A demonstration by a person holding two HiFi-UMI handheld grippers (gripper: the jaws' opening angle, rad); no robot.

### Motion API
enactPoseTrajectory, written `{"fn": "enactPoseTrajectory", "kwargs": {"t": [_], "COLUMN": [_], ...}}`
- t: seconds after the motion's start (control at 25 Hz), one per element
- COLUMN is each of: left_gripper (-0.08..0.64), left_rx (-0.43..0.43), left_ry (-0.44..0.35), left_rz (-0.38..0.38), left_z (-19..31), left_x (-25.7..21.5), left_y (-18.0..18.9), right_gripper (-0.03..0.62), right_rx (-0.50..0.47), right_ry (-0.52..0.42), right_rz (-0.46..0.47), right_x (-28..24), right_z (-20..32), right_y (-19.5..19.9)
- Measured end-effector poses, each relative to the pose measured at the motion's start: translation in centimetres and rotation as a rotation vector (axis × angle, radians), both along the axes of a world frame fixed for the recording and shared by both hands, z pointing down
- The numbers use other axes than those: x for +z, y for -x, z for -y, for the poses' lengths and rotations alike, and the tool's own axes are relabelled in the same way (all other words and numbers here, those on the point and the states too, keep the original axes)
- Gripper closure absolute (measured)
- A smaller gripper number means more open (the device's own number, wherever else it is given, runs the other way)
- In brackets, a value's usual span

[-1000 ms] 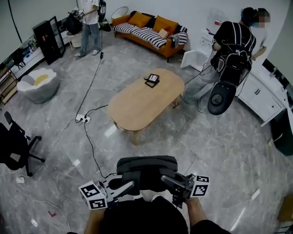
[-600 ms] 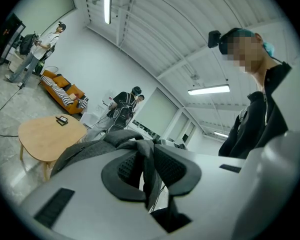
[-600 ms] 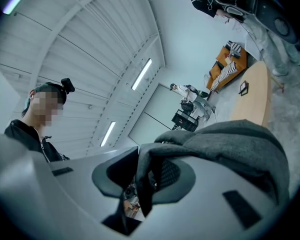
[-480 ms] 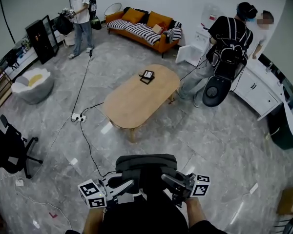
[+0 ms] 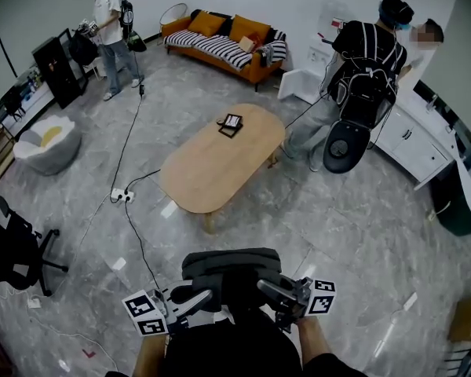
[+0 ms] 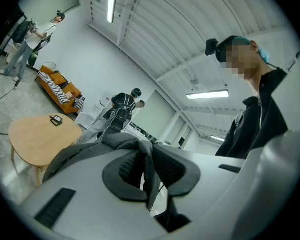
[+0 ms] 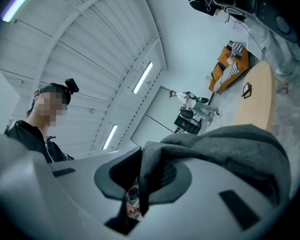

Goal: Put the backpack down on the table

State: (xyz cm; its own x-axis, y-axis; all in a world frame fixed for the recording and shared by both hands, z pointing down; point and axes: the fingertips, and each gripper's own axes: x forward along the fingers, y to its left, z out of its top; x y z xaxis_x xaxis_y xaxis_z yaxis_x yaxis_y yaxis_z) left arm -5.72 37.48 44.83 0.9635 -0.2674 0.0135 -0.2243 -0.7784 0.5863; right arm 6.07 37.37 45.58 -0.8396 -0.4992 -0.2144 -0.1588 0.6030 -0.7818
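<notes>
**Backpack pinched in both grippers, table well ahead**

From my left gripper view I can see what the head view hides. A fold of the dark grey backpack [image 6: 121, 146] runs straight down between the pads of the left gripper [image 6: 148, 173]. Its jaws are closing on that fabric, and only the cloth itself keeps them apart. The head view shows only this gripper's marker cube and its jaws reaching in under the bag's left side.

The head view does give me the layout. The backpack hangs close in front of my body, slung between the two grippers and over the marbled floor [image 5: 353, 234]. The oval wooden table [image 5: 220, 159] sits well apart from it, further into the room.

The right gripper view shows the same as the left. The right gripper [image 7: 141, 180] has a grey fold between its pads, its jaws are closing onto it, and the bulk of the bag bulges to the right of them.
</notes>
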Motion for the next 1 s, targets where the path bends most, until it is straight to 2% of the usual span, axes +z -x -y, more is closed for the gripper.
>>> {"fn": "enactPoseTrajectory", "kwargs": {"t": [0.32,1.0], "left_gripper": [0.508,0.506], "left_rx": [-0.011,-0.102], "left_ry": [0.015,0.016], "left_rz": [0.023,0.055], "left_z": [4.4,11.9], "left_x": [-0.2,-0.6], "left_y": [-0.7,-4.0], "right_gripper": [0.540,0.540], "right_rx": [-0.016,-0.091], "right_ry": [0.001,-0.015], "right_rz": [0.014,0.018], "right_x": [-0.2,-0.8], "right_z": [4.7,13.2], "right_y": [-0.9,-3.9]}}
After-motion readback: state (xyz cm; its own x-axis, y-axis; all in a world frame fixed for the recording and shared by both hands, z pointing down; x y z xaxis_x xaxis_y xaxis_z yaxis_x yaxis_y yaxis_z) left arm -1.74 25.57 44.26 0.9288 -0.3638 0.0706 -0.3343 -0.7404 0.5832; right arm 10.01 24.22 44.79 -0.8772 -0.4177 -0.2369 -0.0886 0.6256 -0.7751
